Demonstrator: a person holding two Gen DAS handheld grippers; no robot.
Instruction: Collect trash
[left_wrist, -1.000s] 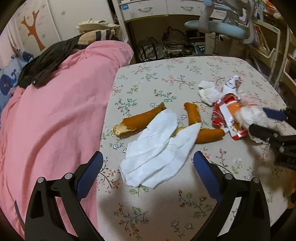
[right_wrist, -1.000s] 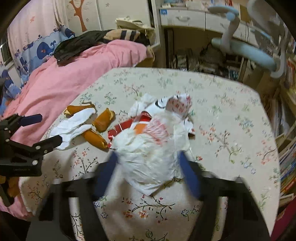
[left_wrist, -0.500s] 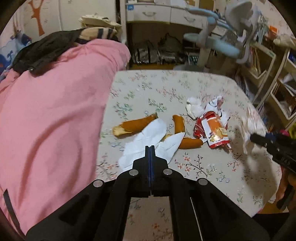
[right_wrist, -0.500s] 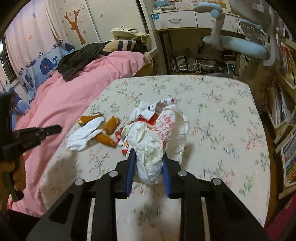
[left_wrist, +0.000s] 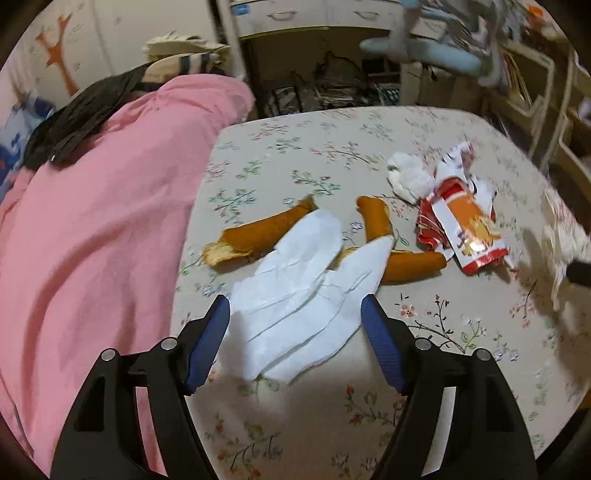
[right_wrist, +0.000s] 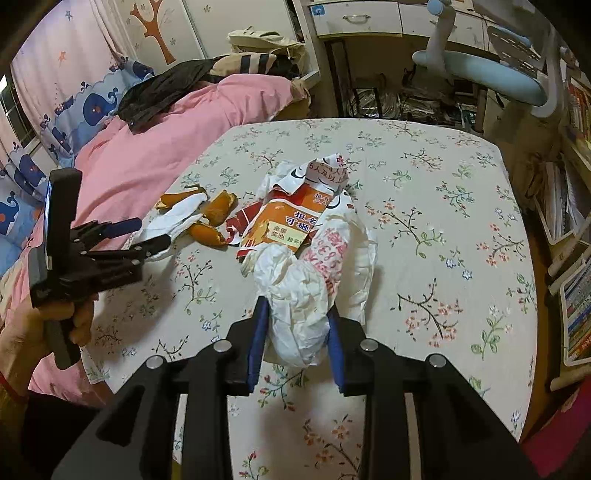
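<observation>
My left gripper (left_wrist: 295, 306) is open, its blue pads on either side of the near end of a white tissue (left_wrist: 295, 288) on the floral table. Orange peel pieces (left_wrist: 258, 234) lie partly under the tissue. A red and orange wrapper (left_wrist: 467, 230) and a crumpled white wad (left_wrist: 410, 177) lie to the right. My right gripper (right_wrist: 297, 314) is shut on a white plastic bag (right_wrist: 306, 291) printed in red, which rests on the table in front of the wrapper (right_wrist: 280, 221). The left gripper (right_wrist: 140, 232) shows at the left of the right wrist view.
The table (right_wrist: 443, 206) has a floral cloth. A bed with a pink quilt (left_wrist: 92, 221) runs along its left edge. A desk with drawers and a light blue chair (right_wrist: 480, 70) stand behind. Bookshelves (right_wrist: 569, 236) line the right side.
My left gripper was shut and raised half a second ago; it has opened and come down around the tissue. My right gripper still holds the bag, now lower and nearer the wrapper.
</observation>
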